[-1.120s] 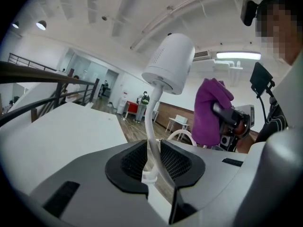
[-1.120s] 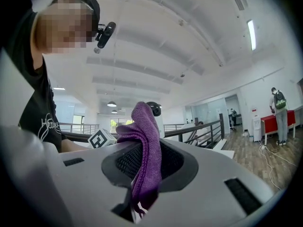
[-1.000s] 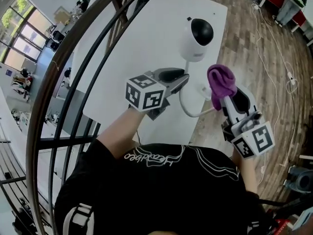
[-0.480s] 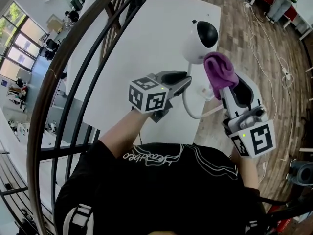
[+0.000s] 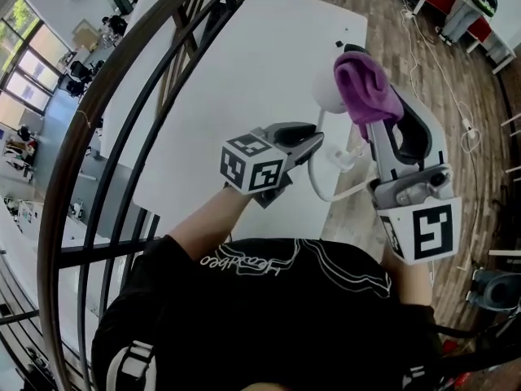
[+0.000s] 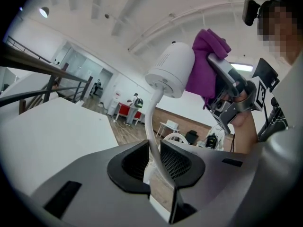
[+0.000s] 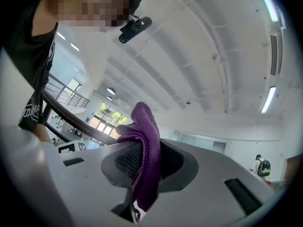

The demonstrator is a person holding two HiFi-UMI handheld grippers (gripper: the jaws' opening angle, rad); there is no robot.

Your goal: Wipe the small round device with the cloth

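Note:
The small round white device (image 5: 326, 96) sits on top of a curved white stem (image 5: 313, 157) above the white table (image 5: 236, 72). My left gripper (image 5: 305, 141) is shut on that stem, which runs up between its jaws (image 6: 152, 162) to the round head (image 6: 171, 70). My right gripper (image 5: 370, 108) is shut on a purple cloth (image 5: 365, 84), raised beside the device. The cloth (image 6: 203, 70) lies against the device's right side and hides its dark dome in the head view. In the right gripper view the cloth (image 7: 144, 145) hangs bunched between the pads (image 7: 144, 160).
A dark curved railing (image 5: 122, 120) runs along the table's left side. The table's right edge drops to a wooden floor with loose white cables (image 5: 444, 80). A white cord (image 5: 342, 192) loops below the left gripper. A person's black shirt fills the lower head view.
My right gripper has risen and rolled, carrying the purple cloth up against the device and covering its dark dome. The left gripper has kept its hold on the stem in place.

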